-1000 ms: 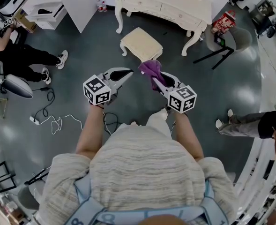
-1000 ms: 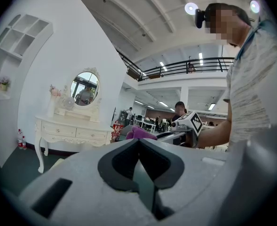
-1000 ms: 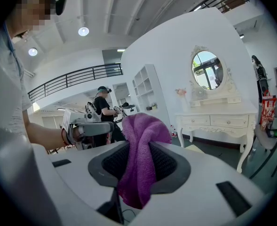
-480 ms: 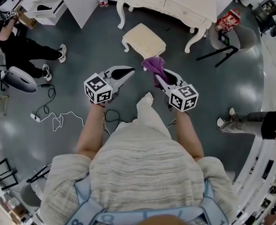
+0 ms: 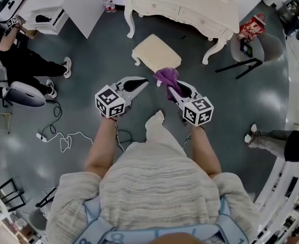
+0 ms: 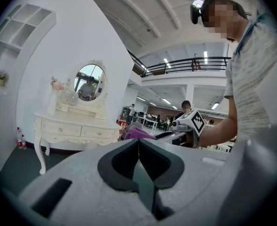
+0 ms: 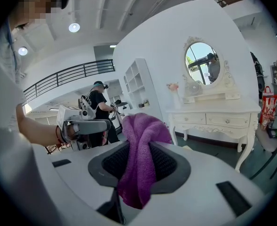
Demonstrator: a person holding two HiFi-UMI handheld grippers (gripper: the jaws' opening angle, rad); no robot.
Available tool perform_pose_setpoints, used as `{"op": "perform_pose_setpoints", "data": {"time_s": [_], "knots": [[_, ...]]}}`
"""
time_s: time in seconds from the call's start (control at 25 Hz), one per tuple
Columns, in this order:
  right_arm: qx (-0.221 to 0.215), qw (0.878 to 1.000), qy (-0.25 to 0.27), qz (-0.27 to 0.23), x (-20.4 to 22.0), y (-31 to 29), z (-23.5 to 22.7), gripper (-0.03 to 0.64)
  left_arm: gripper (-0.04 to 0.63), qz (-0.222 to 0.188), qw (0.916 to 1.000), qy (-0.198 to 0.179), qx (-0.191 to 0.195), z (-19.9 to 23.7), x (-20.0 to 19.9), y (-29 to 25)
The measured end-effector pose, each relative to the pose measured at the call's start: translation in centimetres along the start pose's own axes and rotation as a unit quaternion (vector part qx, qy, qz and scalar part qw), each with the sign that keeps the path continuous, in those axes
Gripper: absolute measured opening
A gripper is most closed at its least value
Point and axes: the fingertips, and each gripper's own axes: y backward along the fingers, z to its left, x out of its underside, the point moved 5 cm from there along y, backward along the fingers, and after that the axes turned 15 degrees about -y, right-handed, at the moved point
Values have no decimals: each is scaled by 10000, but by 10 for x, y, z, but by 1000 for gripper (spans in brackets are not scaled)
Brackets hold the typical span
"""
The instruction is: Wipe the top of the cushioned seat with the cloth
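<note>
Left gripper [image 5: 143,82] sits just near-left of the cushioned seat [image 5: 156,51], jaws pinched together w/ nothing in them. Purple cloth [image 5: 165,75] is bunched at the seat's near corner, can't tell if it's touching tbh. Right gripper [image 5: 170,87], on the seat's near side, is clamped on that cloth. Dressing table [image 5: 185,9] stands behind the seat.

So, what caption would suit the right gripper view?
Right gripper clamps a purple cloth, facing a white dressing table.
</note>
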Motion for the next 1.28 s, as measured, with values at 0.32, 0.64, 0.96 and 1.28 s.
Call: {"op": "perform_pose_setpoints", "data": {"time_s": [0.32,0.64,0.96,1.28], "knots": [[52,10000,-30,-20,-49,-50,-57,114,14,142,9998,11,-100,79,1,-39],[229,9997,34,30,-83,-90,-110,114,14,191,9997,-38,-170,145,12,-81],[570,9983,-112,-33,-83,-122,-149,114,14,384,9990,-116,-177,197,51,-100],[1041,9938,-320,-212,-58,-163,-196,113,14,327,9993,-161,-6,248,105,-117]]}}
